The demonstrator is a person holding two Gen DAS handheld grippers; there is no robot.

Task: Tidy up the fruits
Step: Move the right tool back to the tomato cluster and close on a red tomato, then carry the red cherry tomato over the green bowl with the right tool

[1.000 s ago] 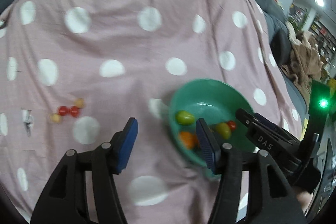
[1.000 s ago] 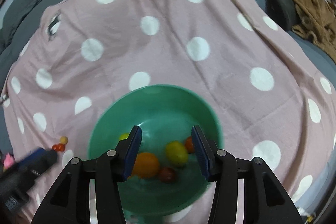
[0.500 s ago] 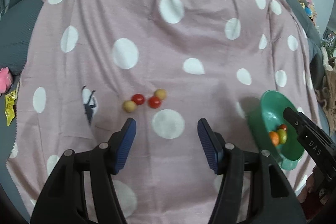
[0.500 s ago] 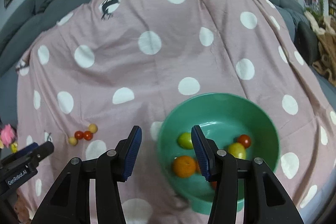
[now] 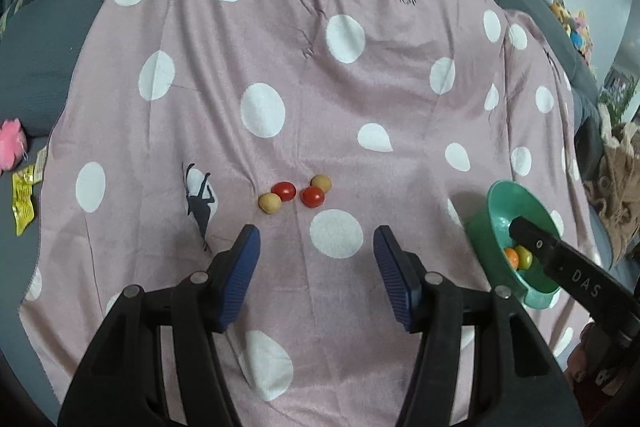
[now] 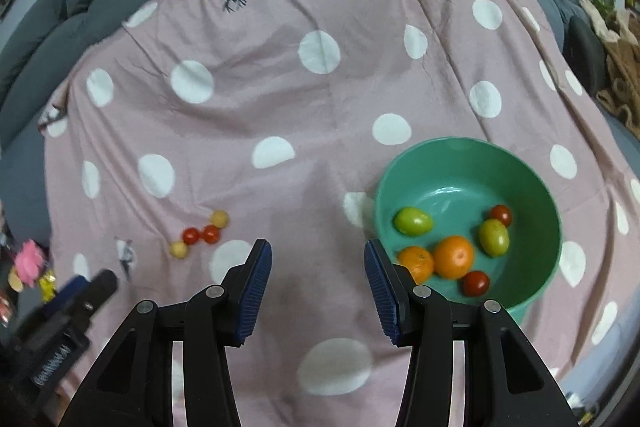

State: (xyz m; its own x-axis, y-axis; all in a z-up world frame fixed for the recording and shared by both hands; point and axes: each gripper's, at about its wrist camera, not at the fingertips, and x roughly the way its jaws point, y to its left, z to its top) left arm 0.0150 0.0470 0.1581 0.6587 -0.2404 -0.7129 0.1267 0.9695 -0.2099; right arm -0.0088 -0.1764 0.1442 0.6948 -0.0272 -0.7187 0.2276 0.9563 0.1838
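Here both grippers' fingers (image 5: 316, 259) (image 6: 318, 269) gape empty over bare cloth (image 5: 280, 67), the bowl (image 6: 532, 167) near its right edge.

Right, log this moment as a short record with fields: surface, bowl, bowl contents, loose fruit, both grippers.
surface: pink polka-dot cloth spread over a grey sofa
bowl: green bowl upright on the cloth, on the right in both views
bowl contents: two oranges, two green fruits, two red tomatoes
loose fruit: two red tomatoes and two yellow ones clustered on the cloth, outside the bowl
left gripper: open, empty, just short of the loose cluster
right gripper: open, empty, beside the bowl
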